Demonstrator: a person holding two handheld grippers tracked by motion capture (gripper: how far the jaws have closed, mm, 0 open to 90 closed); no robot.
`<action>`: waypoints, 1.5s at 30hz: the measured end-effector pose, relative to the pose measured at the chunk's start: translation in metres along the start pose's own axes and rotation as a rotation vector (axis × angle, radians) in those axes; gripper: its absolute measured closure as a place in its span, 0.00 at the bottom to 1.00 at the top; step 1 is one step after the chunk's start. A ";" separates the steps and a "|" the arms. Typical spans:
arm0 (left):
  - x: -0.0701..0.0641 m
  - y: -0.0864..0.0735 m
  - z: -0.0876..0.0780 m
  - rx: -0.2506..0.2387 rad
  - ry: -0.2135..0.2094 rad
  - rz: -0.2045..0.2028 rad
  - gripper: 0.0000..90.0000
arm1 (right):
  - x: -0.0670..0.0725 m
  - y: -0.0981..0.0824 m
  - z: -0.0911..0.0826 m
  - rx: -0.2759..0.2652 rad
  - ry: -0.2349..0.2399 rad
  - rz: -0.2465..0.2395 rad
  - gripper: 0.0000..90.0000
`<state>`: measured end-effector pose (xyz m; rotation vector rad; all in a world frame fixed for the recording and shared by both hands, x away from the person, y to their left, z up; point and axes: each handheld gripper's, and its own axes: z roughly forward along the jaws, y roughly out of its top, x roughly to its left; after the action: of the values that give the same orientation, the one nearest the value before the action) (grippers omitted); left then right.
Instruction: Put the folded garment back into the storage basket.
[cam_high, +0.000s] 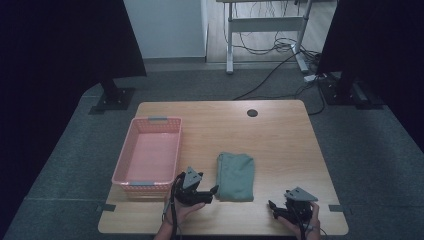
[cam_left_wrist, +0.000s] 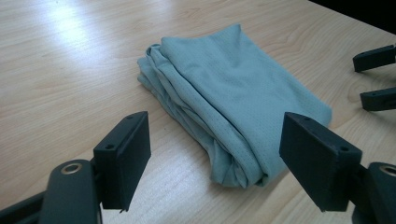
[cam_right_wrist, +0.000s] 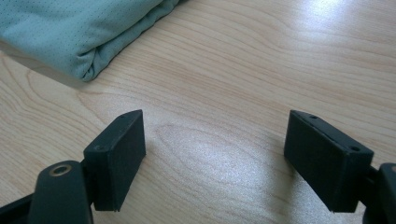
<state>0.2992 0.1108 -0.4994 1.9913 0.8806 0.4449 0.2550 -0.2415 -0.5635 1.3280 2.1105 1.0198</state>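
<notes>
No readable text, no labels, no brand marks, no numbers — nothing legible on any surface, cloth or basket included.

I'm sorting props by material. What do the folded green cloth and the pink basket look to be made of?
The cloth looks like a thin synthetic mesh knit, matte, dotted with tiny holes. The basket looks like moulded plastic, with lattice walls and a smooth floor; I can't tell its exact type.

A lab-like recording room is suggested: black curtains (cam_high: 60, 45) are hung on both sides, loose cables (cam_high: 272, 47) are strewn across the far floor beneath a height-adjustable desk frame (cam_high: 265, 25).
</notes>
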 end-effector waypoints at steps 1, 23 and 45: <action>0.000 0.000 0.001 0.003 0.000 0.002 0.27 | 0.000 0.000 0.000 0.000 0.000 0.000 0.23; -0.003 0.011 0.023 0.024 -0.020 0.012 0.27 | 0.000 0.000 0.000 0.000 0.000 0.000 0.22; 0.009 0.018 0.045 0.049 -0.007 -0.023 0.27 | 0.000 0.000 0.000 0.001 0.012 -0.013 0.22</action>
<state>0.3399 0.0849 -0.5089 2.0240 0.9176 0.4069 0.2547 -0.2411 -0.5635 1.3101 2.1258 1.0249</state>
